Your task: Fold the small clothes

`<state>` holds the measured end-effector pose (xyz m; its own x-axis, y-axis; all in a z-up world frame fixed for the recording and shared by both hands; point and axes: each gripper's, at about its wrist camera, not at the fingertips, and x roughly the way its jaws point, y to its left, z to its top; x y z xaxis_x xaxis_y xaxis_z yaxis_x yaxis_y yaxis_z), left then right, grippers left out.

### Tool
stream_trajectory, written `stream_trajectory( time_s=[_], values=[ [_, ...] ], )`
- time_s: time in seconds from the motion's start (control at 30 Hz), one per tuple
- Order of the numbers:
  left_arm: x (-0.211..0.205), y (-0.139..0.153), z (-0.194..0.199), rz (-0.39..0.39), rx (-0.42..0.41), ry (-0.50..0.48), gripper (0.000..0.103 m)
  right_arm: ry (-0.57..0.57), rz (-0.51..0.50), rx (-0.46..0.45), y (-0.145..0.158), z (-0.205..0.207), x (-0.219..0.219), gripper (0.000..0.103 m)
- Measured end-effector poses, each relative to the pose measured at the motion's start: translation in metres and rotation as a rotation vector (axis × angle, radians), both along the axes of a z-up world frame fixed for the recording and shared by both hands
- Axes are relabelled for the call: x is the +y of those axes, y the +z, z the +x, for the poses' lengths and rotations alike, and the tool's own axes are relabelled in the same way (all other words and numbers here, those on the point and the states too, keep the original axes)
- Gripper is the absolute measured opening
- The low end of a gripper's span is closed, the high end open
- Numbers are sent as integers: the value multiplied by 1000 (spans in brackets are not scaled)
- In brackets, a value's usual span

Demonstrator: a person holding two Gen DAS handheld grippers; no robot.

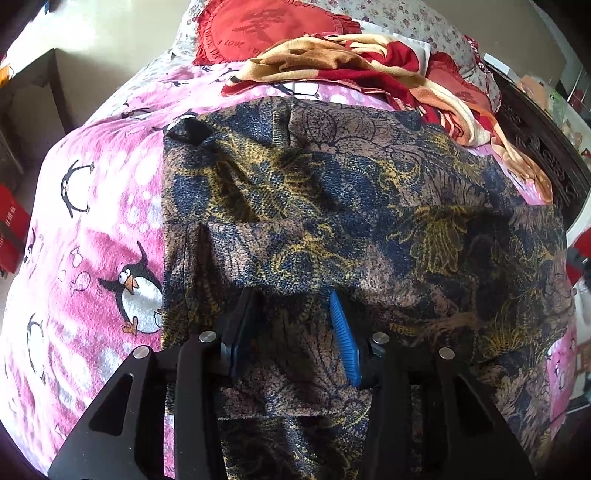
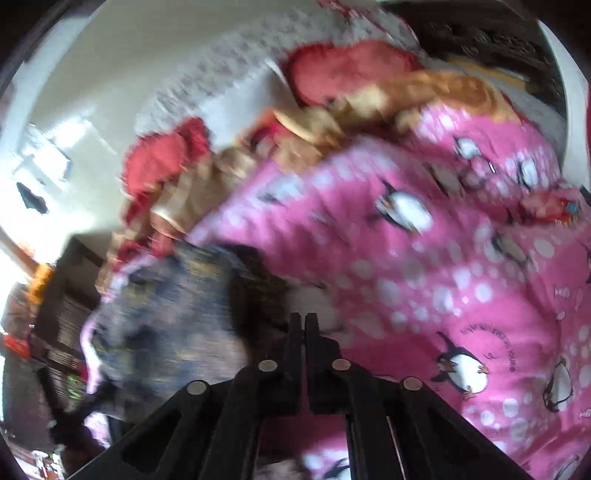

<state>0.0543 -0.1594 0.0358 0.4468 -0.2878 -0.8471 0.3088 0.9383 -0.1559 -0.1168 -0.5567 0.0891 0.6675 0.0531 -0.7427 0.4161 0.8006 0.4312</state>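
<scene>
I am holding my left gripper (image 1: 295, 306) low over the patterned garment (image 1: 351, 221), a dark blue, gold and brown piece that is lying spread across the pink penguin blanket (image 1: 92, 229). My left jaws are standing wide apart, and their blue-padded fingers (image 1: 341, 332) are reaching under or against a raised fold that is crossing the garment near me; I cannot tell whether the pads are touching the cloth. The garment is filling the middle and right of my left wrist view, with its left edge running straight down beside a penguin print. At the far end of the bed a red heart-shaped cushion (image 1: 266, 29) is lying against floral bedding, and a crumpled tan and red blanket (image 1: 369, 62) is bunched just beyond the garment's far edge. My right gripper (image 2: 303, 325) is pointing across the same pink blanket (image 2: 424, 258), and its jaws are pressed together with only a thin slit between them, nothing visible pinched there. My right wrist view is badly blurred. In it the garment (image 2: 166, 314) is sitting to the left of my closed fingers, close beside them, with the tan blanket (image 2: 314, 140) and a red cushion (image 2: 343, 70) farther off toward the head of the bed.
</scene>
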Motion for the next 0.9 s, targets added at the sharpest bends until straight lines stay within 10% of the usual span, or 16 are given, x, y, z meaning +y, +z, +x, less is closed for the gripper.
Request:
stream_trajectory(
  time_s=[0.1, 0.23, 0.5, 0.9],
  values=[
    [-4, 0, -1, 4, -2, 4, 49, 118, -32, -26, 18, 16, 32, 12],
    [-9, 0, 0, 32, -6, 6, 50, 245, -99, -13, 13, 47, 75, 54],
    [-11, 0, 5, 37, -3, 2, 50, 200, -312, 104, -14, 92, 85, 41],
    [-14, 0, 4, 56, -14, 10, 51, 243, -308, 123, -3, 37, 105, 46]
  ],
)
